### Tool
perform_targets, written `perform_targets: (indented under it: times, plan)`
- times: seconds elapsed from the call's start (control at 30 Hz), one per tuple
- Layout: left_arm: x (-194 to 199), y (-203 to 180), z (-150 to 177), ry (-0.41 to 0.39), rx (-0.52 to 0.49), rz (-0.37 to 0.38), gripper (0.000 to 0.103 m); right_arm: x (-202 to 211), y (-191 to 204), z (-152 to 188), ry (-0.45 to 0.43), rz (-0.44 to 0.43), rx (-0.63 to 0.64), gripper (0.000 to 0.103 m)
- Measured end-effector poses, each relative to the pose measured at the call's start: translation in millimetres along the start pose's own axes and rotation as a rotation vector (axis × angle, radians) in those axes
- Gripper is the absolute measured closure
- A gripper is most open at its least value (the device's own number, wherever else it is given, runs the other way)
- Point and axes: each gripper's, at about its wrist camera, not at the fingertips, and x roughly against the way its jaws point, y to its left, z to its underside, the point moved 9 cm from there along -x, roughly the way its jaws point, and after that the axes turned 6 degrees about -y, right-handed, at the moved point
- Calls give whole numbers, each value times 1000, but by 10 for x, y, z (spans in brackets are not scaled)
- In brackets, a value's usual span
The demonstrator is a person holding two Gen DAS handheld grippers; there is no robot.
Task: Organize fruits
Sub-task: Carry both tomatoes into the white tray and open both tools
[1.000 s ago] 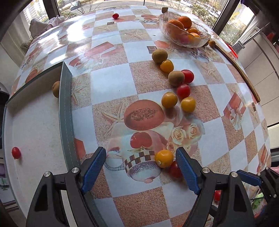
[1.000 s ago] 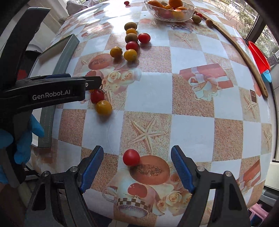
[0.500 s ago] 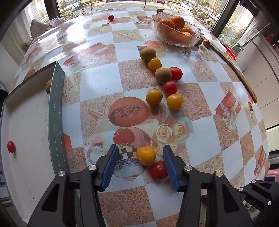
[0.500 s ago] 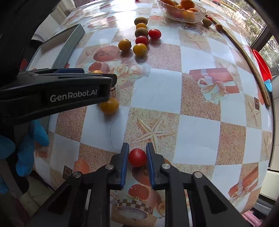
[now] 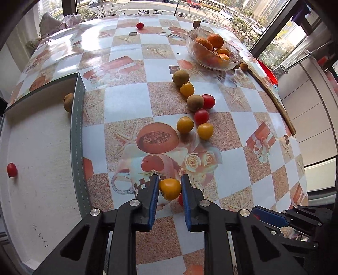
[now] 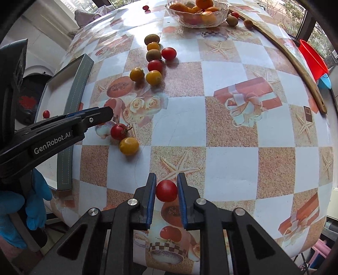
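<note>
Daylit windows (image 5: 274, 31) behind patterned table (image 5: 126, 101); street, parked cars outside.

The tablecloth (image 5: 126, 101) is checked white and sandy brown with starfish. Blue pads (image 5: 153, 196) flank a yellow tomato (image 5: 170, 188); at twelve o'clock, orange fruit (image 5: 215, 41) fills clear glass.

Bright daylight from the windows (image 5: 213, 8) glares off the tablecloth (image 5: 88, 45) (edges fisheye-bent, corners dark).
</note>
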Motion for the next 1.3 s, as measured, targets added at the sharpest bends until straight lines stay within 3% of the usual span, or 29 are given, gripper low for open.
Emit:
perform_targets:
  times: [0.23, 0.5, 0.93, 1.3]
  plan:
    - [235, 171, -56, -43, 46, -5, 81, 43, 33, -155, -20, -16, -10, 81]
    - [504, 572, -57, -97, 112, -56, 81, 10, 365, -407, -32, -54, 28, 81]
    - [779, 1592, 156, -145, 259, -204, 81, -181, 1336, -806, -27, -164, 182, 81]
    - [715, 2255, 398, -120, 324, -309, 81, -597, 2262, -1320, -19, -220, 279, 81]
